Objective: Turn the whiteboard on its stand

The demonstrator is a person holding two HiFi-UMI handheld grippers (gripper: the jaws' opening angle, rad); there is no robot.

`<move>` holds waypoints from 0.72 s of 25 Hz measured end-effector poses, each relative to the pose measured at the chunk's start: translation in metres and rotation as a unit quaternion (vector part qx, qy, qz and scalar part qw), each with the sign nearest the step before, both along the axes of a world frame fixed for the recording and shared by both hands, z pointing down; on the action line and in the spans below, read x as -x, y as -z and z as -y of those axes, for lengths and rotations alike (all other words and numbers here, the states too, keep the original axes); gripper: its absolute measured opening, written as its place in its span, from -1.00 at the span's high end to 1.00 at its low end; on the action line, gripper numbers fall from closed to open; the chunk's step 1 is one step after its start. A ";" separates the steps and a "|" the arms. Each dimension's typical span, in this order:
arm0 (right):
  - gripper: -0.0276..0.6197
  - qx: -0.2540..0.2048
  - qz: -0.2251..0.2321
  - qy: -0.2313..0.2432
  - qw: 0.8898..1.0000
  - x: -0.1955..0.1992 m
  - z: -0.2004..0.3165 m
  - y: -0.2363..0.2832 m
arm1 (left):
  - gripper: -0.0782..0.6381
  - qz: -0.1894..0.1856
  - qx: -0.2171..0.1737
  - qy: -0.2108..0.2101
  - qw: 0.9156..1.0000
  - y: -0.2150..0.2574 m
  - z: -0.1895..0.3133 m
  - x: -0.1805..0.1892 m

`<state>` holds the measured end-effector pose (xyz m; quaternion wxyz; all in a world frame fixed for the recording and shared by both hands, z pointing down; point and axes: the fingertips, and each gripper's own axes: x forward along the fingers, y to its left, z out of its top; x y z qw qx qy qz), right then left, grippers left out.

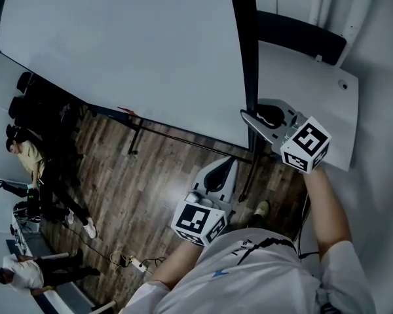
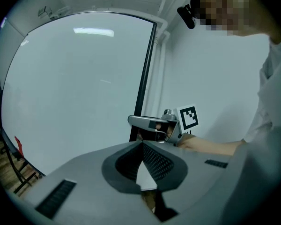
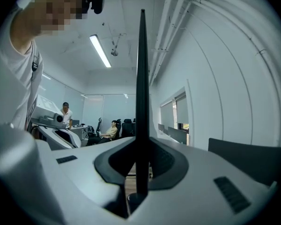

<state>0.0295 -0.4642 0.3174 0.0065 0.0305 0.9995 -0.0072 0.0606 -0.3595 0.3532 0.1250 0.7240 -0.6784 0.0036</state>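
left hand-held gripper [image 1: 227,165], whiteboard [image 1: 118,44], wood floor [image 1: 137,188]

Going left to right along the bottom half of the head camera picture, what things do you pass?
Seated person in a tan shirt → white power strip → grey left gripper with a marker cube → grey right gripper with a marker cube.
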 end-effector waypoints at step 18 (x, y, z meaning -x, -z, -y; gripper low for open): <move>0.69 0.010 -0.017 -0.029 0.999 -0.026 0.005 0.019 | 0.75 -0.013 -0.016 -0.078 0.997 0.025 -0.033 -0.011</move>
